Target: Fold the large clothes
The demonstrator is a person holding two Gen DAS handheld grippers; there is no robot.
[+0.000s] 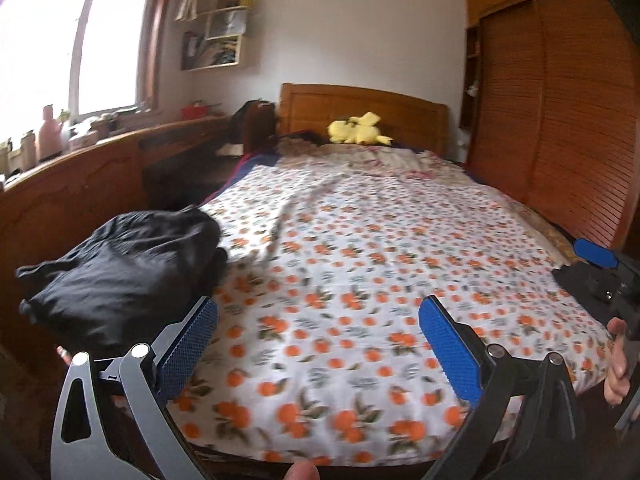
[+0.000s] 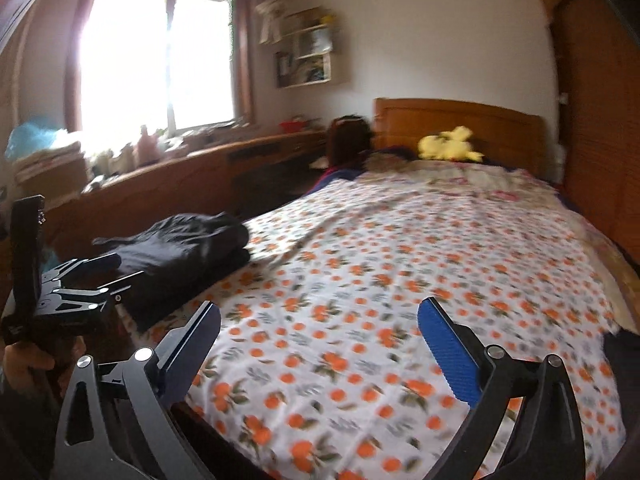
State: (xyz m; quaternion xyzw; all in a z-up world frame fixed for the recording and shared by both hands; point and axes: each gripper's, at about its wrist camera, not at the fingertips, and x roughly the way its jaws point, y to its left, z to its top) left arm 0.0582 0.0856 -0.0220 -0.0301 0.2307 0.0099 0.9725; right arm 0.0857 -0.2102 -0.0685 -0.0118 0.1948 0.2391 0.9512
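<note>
Holding both my claws, left claw [image 1: 318, 336] and right claw [image 2: 319, 336], apart and empty near the bed [image 1: 360, 240]; the folded black garment [image 1: 120, 268] at its edge could slide off if nudged.

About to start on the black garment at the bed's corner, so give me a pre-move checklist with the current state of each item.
1. Left gripper jaws open and empty: ok.
2. Right gripper jaws open and empty: ok.
3. Black garment in view, on the bed's near left corner: ok.
4. Garment spread flat for folding: not ok, it lies bunched in a heap.
5. Orange-print sheet bare beside the garment for spreading: ok.
6. Yellow plush toy apart from the work area, up by the headboard: ok.
</note>
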